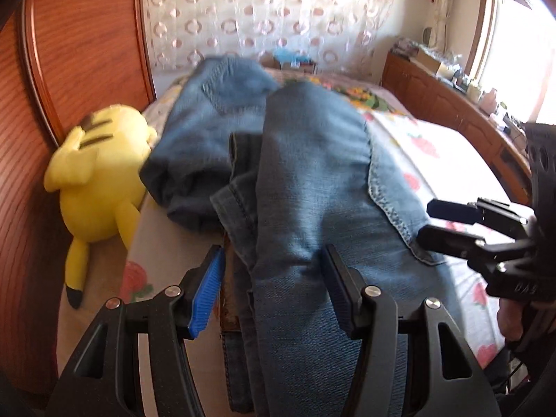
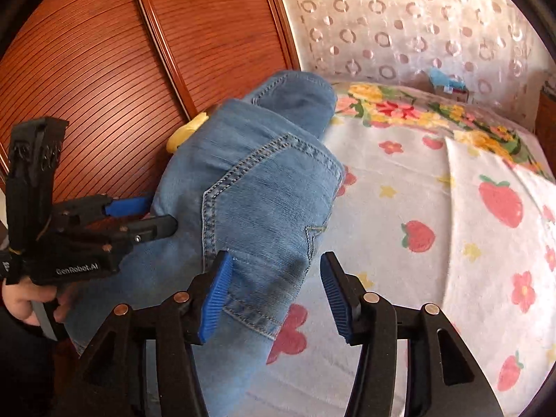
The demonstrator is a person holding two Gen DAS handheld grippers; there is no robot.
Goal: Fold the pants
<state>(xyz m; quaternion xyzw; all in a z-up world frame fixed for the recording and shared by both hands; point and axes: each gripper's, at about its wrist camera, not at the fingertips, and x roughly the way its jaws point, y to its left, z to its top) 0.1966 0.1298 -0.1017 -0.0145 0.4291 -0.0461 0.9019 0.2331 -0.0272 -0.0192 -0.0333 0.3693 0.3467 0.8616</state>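
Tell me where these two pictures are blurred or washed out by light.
Left wrist view: the window is blown out white, and the far part of the jeans is smeared. Right wrist view: mostly sharp, evenly lit, bedspread bright; fisheye bends the wooden headboard.

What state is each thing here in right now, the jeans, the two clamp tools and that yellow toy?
Jeans: bunched on the bed, not yet folded flat, back pocket up.
Left gripper: open, fingers either side of the denim.
Right gripper: open, over the jeans' edge.
Yellow plush toy: lying against the wooden headboard.
Strawberry-print bedsheet: spread over the bed.
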